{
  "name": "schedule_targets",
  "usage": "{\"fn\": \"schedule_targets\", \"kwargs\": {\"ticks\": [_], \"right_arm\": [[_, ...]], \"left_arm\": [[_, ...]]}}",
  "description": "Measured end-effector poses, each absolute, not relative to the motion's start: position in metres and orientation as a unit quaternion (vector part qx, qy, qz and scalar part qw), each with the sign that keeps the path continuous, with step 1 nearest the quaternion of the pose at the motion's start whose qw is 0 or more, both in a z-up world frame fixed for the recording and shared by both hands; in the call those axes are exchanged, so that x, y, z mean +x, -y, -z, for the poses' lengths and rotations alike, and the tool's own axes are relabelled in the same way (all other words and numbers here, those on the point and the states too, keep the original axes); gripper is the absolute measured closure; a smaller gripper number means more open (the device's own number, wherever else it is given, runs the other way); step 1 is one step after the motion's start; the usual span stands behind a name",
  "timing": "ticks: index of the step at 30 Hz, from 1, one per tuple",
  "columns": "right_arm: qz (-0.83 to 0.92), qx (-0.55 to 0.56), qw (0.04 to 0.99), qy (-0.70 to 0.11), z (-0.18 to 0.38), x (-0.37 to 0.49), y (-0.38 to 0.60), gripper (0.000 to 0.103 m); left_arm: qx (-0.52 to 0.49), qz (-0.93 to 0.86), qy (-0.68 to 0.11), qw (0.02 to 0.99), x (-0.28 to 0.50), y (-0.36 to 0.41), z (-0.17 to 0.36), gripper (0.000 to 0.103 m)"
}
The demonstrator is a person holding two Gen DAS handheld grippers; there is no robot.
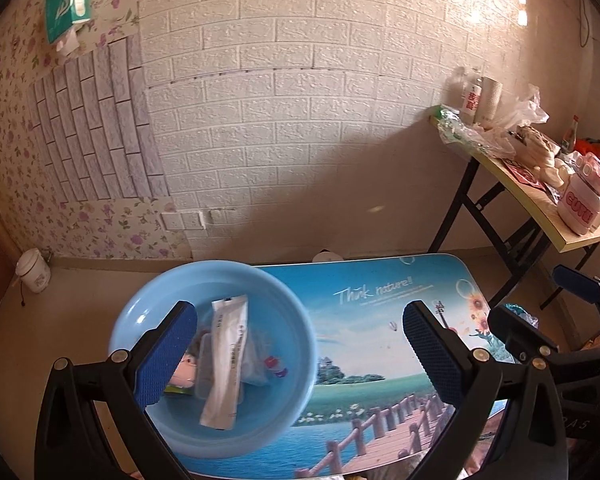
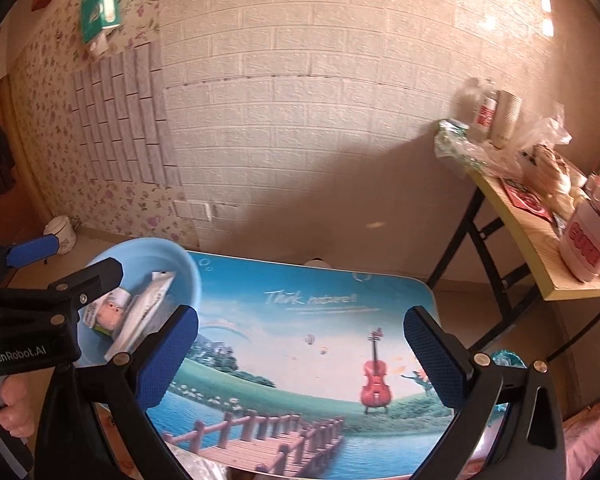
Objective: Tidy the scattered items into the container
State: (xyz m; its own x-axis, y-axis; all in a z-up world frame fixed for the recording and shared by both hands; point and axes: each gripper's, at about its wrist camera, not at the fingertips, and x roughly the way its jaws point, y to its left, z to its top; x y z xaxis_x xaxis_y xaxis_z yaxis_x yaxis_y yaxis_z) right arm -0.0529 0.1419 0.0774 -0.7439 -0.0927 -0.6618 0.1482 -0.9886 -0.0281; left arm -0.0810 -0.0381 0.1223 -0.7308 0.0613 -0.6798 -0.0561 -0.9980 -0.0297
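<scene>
A light blue basin [image 1: 140, 320] sits on the left part of a small table with a printed landscape top [image 1: 380, 340]. In it lie a white tube [image 1: 226, 360], a clear plastic box [image 1: 206, 364], a small packet with a cartoon face [image 1: 182, 364] and a small clear bag [image 1: 260, 360]. My left gripper [image 1: 300, 352] is open and empty, above the basin's right side. My right gripper [image 2: 300, 356] is open and empty over the table's middle. The basin [image 2: 100, 344] and tube [image 2: 148, 300] show at the left of the right wrist view, partly behind the left gripper [image 2: 56, 264].
A wooden folding table [image 1: 540, 200] with bags, bottles and a pink container [image 1: 584, 204] stands at the right. A white cup [image 1: 32, 270] sits on the floor by the left wall. A brick-pattern wall [image 1: 300, 120] is behind the table.
</scene>
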Motion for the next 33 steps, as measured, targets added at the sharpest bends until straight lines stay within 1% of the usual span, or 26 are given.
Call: {"fn": "schedule_targets", "kwargs": {"ticks": [11, 33], "right_arm": [[0.935, 0.353, 0.034, -0.016, -0.076, -0.049, -0.192, 0.000], [0.933, 0.357, 0.035, -0.019, -0.073, -0.050, -0.183, 0.000]], "left_arm": [[-0.364, -0.930, -0.002, 0.046, -0.081, 0.003, -0.119, 0.000], [-0.361, -0.932, 0.000, 0.036, -0.081, 0.010, -0.119, 0.000]]}}
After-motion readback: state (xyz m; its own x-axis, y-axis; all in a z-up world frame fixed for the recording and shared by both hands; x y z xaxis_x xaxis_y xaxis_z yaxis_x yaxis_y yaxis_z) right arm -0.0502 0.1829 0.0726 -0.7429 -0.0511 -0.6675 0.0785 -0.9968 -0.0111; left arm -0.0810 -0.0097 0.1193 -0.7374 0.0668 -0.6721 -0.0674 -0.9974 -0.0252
